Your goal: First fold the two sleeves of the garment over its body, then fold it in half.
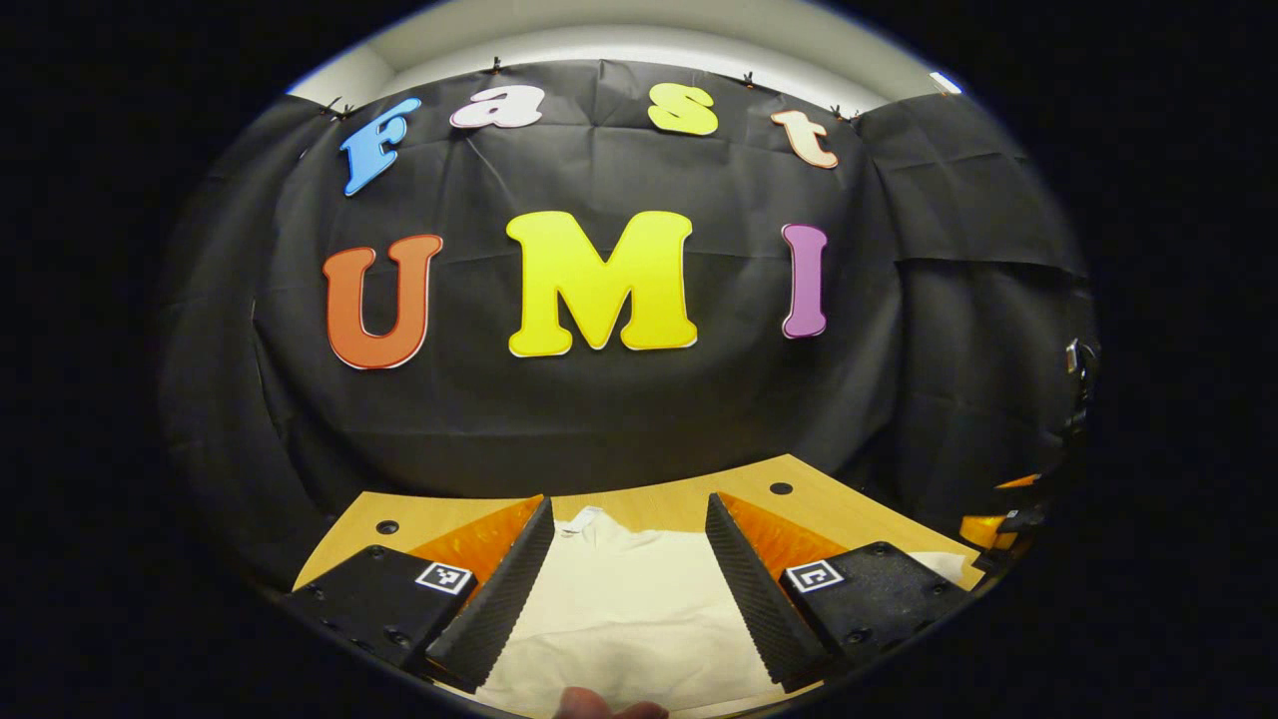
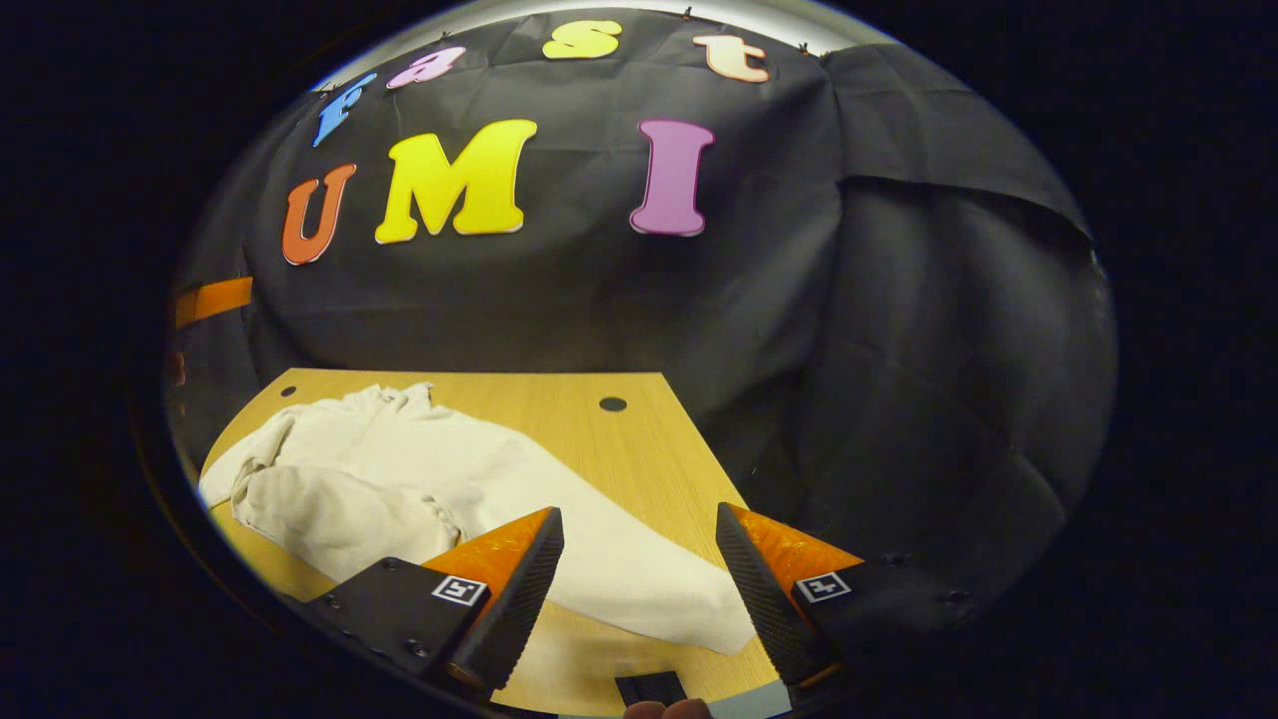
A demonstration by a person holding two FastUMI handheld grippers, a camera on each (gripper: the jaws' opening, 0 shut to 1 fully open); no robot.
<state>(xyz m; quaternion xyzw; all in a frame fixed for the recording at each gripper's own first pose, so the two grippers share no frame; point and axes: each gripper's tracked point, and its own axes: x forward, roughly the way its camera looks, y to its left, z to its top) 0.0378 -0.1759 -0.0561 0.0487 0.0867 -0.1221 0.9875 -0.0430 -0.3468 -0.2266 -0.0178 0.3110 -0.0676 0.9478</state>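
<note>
Over the near end of the table (image 1: 659, 504), the left gripper (image 1: 627, 499) has two wedge-shaped fingers (image 1: 504, 589) that taper to blunt tips, their inner faces cut with fine cross ridges. Each finger is bolted to a flat, angular block with small round screws sunk in it and a square black-and-white marker tag (image 1: 443, 576) stuck on top. The right gripper (image 2: 637, 509), over the same table's near right corner, has the same build: ridged wedges, screwed blocks, one marker tag (image 2: 822, 586) per side. Below it a fingertip (image 2: 667, 709) pokes in.
</note>
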